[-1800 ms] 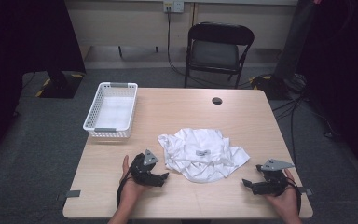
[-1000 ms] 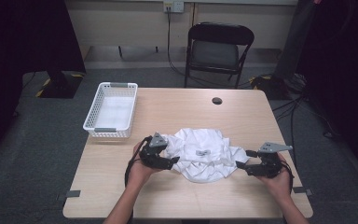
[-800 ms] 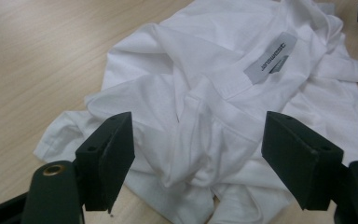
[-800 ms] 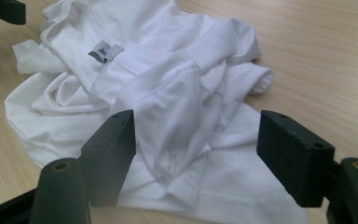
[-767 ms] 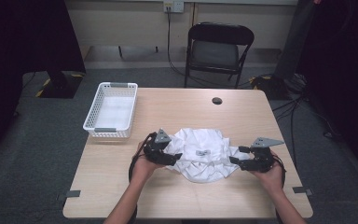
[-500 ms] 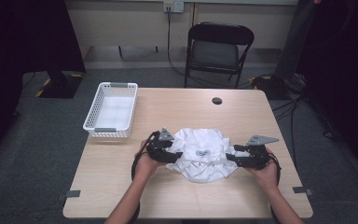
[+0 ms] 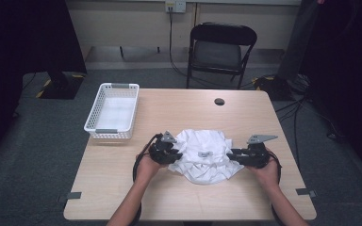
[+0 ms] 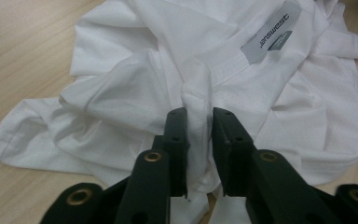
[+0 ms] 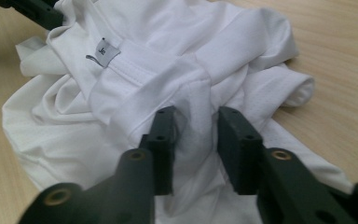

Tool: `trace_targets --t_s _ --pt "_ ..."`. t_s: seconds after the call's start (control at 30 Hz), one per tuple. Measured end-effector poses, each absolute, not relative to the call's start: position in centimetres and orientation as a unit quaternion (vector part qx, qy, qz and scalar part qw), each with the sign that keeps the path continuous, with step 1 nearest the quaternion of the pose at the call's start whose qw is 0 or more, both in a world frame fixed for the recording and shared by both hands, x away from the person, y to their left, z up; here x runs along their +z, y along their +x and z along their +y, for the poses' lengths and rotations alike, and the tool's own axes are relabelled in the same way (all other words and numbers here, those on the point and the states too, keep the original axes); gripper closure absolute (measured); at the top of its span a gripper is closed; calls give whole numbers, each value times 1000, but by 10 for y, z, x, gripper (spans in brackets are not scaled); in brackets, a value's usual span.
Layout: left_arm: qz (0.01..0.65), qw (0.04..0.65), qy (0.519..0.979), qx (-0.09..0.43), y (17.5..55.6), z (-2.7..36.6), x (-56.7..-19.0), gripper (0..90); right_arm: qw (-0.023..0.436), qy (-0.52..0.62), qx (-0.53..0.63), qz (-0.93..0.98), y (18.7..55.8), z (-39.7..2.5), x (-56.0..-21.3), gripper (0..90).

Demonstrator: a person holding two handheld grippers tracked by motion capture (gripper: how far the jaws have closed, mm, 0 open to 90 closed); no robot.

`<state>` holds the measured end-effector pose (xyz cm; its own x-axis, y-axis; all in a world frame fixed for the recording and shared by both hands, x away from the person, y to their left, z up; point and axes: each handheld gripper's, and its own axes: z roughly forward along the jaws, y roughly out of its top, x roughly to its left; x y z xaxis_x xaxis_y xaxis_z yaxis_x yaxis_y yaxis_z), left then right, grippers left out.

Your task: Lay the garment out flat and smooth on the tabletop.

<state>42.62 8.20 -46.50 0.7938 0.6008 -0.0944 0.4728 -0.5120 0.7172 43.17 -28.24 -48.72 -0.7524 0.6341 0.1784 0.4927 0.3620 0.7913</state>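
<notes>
Your left claw (image 7: 173, 155) rests on the left side of the crumpled white shirt (image 7: 202, 155), and your right claw (image 7: 234, 156) rests on its right side. The shirt lies in a heap on the desk (image 7: 179, 103), a little toward the near edge and about in the middle between the left and right edges. In the left gripper view, the left claw (image 8: 199, 119) has its jaws narrow, with a raised fold of the shirt (image 8: 144, 70) standing between them near the collar; you cannot tell if the fold is already pinched. In the right gripper view, the right claw (image 9: 195, 122) is a bit wider, and a fold of the shirt (image 9: 168, 42) lies between its jaws, not clearly clamped. A white basket (image 7: 102, 104) stands near the left edge of the desk, well apart from the shirt.
</notes>
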Motion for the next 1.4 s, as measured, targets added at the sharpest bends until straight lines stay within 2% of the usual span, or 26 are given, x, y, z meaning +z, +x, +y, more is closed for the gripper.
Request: trace_targets --t_s 0.1,0.37,0.83,1.13,1.4 --pt "320 392 860 65 424 85 -460 835 79 334 451 824 428 -283 -483 812" --pt "302 396 865 65 419 88 -443 850 93 319 462 822 417 -288 -462 830" --pt "297 427 851 76 413 99 -401 853 87 302 483 818 412 -294 -425 846" --pt "294 436 847 79 416 96 -374 854 78 292 494 815 416 -296 -394 853" --pt "293 444 843 82 421 91 -357 854 76 303 505 804 424 -302 -381 855"
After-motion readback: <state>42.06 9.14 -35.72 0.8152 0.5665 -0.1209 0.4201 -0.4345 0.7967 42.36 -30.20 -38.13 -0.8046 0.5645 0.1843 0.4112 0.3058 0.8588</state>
